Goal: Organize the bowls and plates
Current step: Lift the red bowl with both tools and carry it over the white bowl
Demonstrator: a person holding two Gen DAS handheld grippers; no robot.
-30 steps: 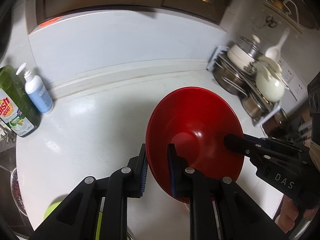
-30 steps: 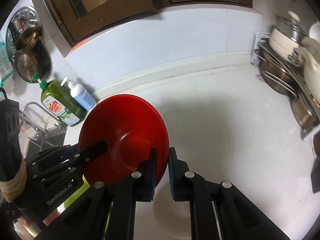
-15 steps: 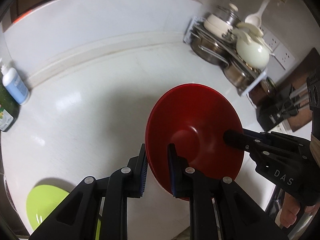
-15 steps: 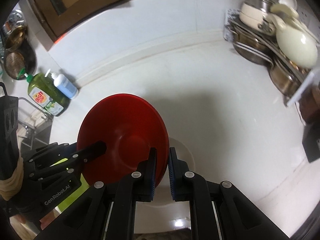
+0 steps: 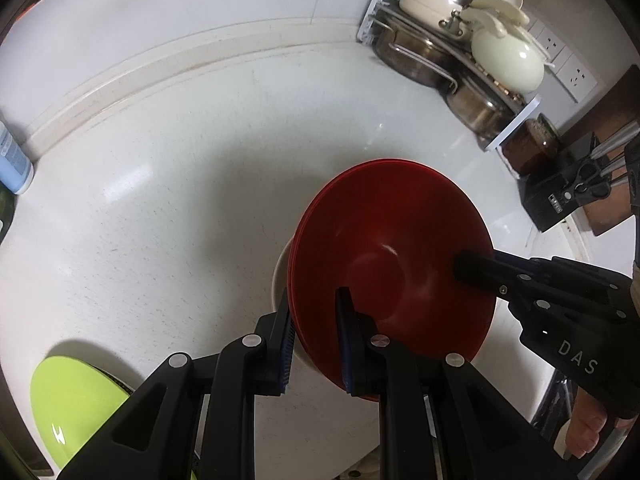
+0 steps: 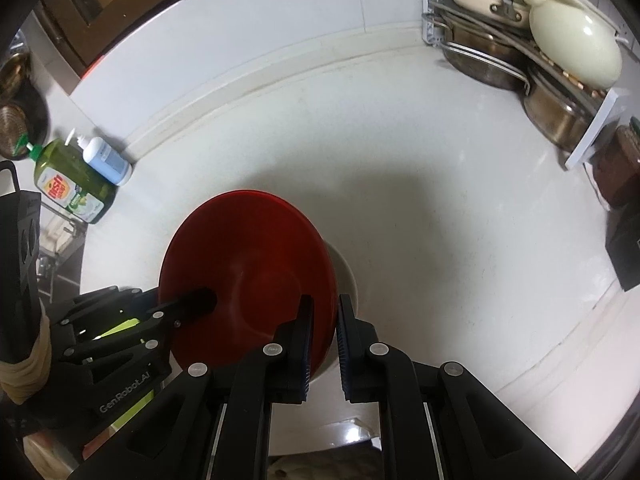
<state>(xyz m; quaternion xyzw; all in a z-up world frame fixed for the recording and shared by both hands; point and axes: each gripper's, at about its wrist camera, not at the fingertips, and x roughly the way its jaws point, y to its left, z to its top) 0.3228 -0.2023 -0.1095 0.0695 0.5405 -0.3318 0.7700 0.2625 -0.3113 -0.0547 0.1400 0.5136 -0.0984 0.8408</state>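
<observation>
A red bowl (image 5: 392, 256) (image 6: 248, 264) hangs tilted just above the white counter, held by both grippers at opposite rims. My left gripper (image 5: 314, 304) is shut on its near-left rim, and its finger shows in the right wrist view as the left gripper (image 6: 200, 300). On the other rim my right gripper (image 6: 325, 312) is shut; in the left wrist view its finger reaches in as the right gripper (image 5: 476, 264). Beneath the red bowl sits a white dish (image 5: 280, 276) (image 6: 346, 276), mostly hidden. A lime-green plate (image 5: 72, 392) lies at the counter's near-left.
A rack of steel pots and a cream pot (image 5: 452, 52) (image 6: 520, 40) fills the back right corner. A knife block (image 5: 568, 196) and a brown jar (image 5: 532, 144) stand to the right. Dish soap (image 6: 68, 184) and a white pump bottle (image 6: 106, 160) stand at the left by the sink.
Both grippers carried the red bowl right and down, away from the soap bottles. It now hangs over the white dish, and the pot rack looks nearer.
</observation>
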